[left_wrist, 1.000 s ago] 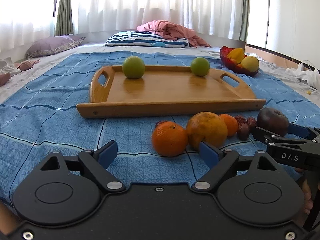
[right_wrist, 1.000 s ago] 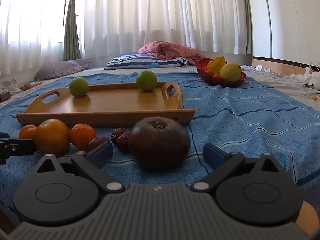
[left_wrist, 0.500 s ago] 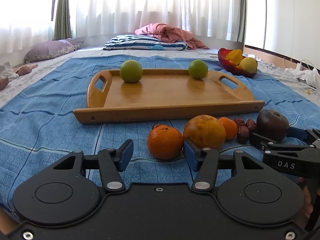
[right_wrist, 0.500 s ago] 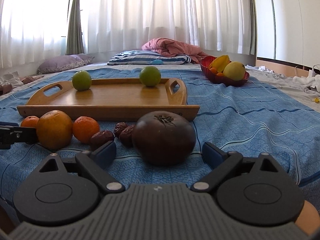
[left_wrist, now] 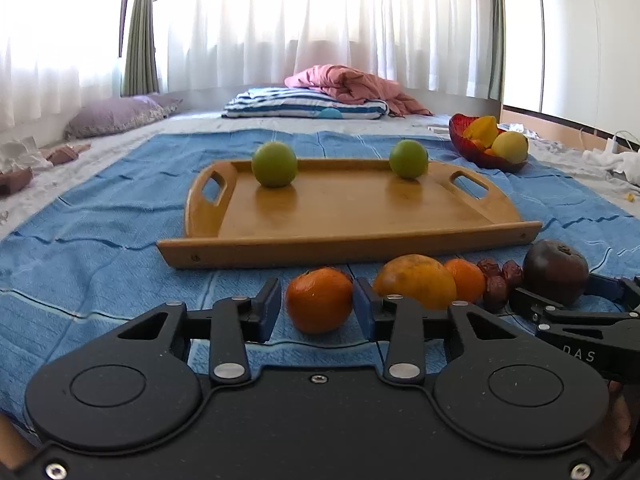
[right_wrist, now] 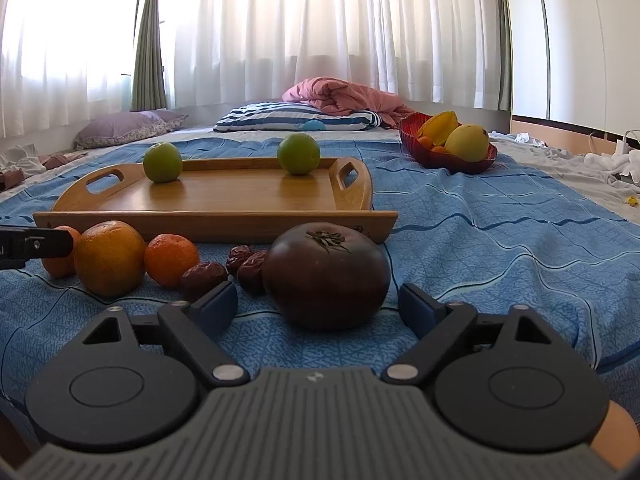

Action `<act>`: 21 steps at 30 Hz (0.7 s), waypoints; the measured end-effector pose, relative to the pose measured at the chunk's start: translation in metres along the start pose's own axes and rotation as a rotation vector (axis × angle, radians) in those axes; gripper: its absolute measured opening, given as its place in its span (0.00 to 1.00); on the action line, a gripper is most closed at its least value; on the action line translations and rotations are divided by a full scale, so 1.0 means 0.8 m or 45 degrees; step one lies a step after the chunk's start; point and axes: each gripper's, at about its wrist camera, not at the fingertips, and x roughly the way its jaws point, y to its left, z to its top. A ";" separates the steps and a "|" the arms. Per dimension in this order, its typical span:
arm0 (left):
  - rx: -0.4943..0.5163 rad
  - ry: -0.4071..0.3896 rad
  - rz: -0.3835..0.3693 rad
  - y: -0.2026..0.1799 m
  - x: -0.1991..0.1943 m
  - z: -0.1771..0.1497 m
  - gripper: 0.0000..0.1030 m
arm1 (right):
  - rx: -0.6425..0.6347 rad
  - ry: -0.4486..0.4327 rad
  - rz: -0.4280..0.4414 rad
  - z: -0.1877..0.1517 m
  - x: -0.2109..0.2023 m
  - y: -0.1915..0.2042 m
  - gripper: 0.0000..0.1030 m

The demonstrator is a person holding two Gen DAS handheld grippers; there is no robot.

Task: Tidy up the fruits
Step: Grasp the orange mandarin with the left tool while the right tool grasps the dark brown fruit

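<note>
The left hand-held gripper (left_wrist: 316, 306) sits low over a blue blanket (left_wrist: 100, 240) spread on a bed, its blue pads on either side of a small orange mandarin (left_wrist: 319, 299). Its jaws have just been closing and now stand narrow; the right pad is at the fruit's skin, while a thin gap shows at the left pad, so a firm grip cannot be confirmed. The right hand-held gripper (right_wrist: 318, 306) faces a dark purple tomato (right_wrist: 326, 276) with a dried green stem. Its jaws have just been closing too but stand wide, both pads clear of the tomato, which rests on the blanket between them. Between the two fruits lies a row on the blanket: a large orange (right_wrist: 109, 257), a second small mandarin (right_wrist: 171, 254) just beside it, then three wrinkled red dates (right_wrist: 204, 274) touching one another near the tomato. Beyond this row lies a wooden tray (left_wrist: 344, 248) with cut-out handles at each end. Two green round fruits (left_wrist: 275, 164) stand on it near its far edge, well apart. A red bowl (right_wrist: 452, 162) holding yellow and orange fruit sits on the blanket to the tray's far right. Past the blanket are a striped pillow (right_wrist: 296, 118), a pink quilt (right_wrist: 344, 96) and white curtains (right_wrist: 320, 20).
</note>
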 end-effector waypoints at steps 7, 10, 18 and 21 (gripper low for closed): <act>-0.040 0.031 -0.024 0.000 0.008 -0.001 0.37 | 0.029 -0.018 -0.020 -0.001 -0.004 -0.005 0.71; -0.050 0.033 -0.025 0.000 0.011 -0.001 0.37 | 0.041 -0.023 -0.017 0.000 -0.005 -0.008 0.69; -0.067 0.064 -0.012 -0.001 0.021 -0.001 0.39 | 0.028 -0.028 -0.008 -0.002 -0.004 -0.006 0.67; -0.082 0.072 -0.005 0.000 0.024 -0.002 0.40 | 0.023 -0.034 0.000 -0.003 -0.004 -0.007 0.67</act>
